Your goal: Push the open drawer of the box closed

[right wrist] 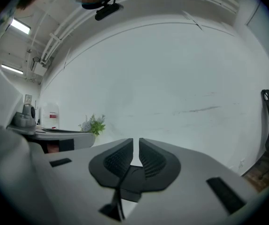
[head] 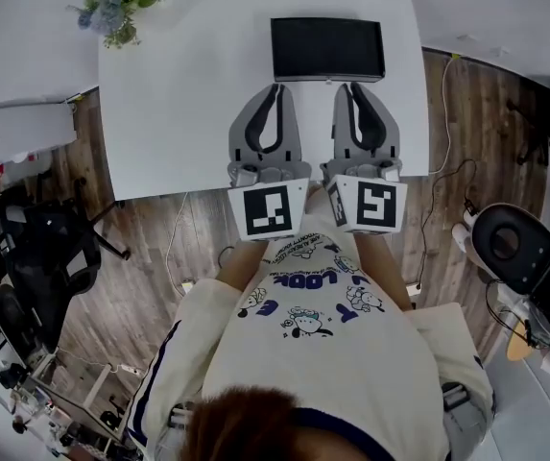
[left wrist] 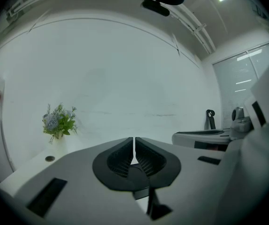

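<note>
A black box [head: 327,49] lies on the white table [head: 179,104] near its far edge; from above I cannot tell how its drawer stands. My left gripper [head: 277,88] and right gripper [head: 352,87] rest side by side on the table just short of the box, their tips pointing at it without touching. In the left gripper view the left gripper [left wrist: 134,143] is shut with nothing between its jaws. The right gripper [right wrist: 136,145] looks the same in its own view. Both gripper views show only the white wall beyond; the box is hidden from them.
A pot of flowers [head: 119,3] stands at the table's far left corner. A black office chair [head: 44,248] sits on the wooden floor to the left. A round black-and-white device [head: 514,243] and cables lie to the right. The table's near edge runs under the grippers' marker cubes.
</note>
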Tool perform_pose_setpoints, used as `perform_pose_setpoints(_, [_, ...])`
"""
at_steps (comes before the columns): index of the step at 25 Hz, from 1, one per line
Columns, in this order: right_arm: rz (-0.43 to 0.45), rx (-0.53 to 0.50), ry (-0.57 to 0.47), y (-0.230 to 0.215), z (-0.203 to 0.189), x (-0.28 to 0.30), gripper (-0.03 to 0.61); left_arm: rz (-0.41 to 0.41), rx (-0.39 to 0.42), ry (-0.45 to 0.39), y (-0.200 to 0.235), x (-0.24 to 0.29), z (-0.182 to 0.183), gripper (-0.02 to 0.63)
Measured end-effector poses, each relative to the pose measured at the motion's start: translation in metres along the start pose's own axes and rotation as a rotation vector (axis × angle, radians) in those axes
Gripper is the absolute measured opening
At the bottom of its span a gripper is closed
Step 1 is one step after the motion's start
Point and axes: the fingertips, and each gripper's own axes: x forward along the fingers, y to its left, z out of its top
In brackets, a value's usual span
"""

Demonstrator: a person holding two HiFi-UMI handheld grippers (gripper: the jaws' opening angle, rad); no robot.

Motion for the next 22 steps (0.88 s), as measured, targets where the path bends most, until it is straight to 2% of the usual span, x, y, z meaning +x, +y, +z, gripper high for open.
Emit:
perform_pose_setpoints(5, [0.001,0.019,-0.019,0.003,0.010,-0.005,0.052,-0.004,0.025,-0.031,-0.004,-0.007,0.013,0.025])
perform_pose_setpoints(22, [-0.020,-0.005,-0.048,0.001,0.024,-0.015,0.049,0.000,0.028,-0.075,-0.008,-0.016,0.029,0.025])
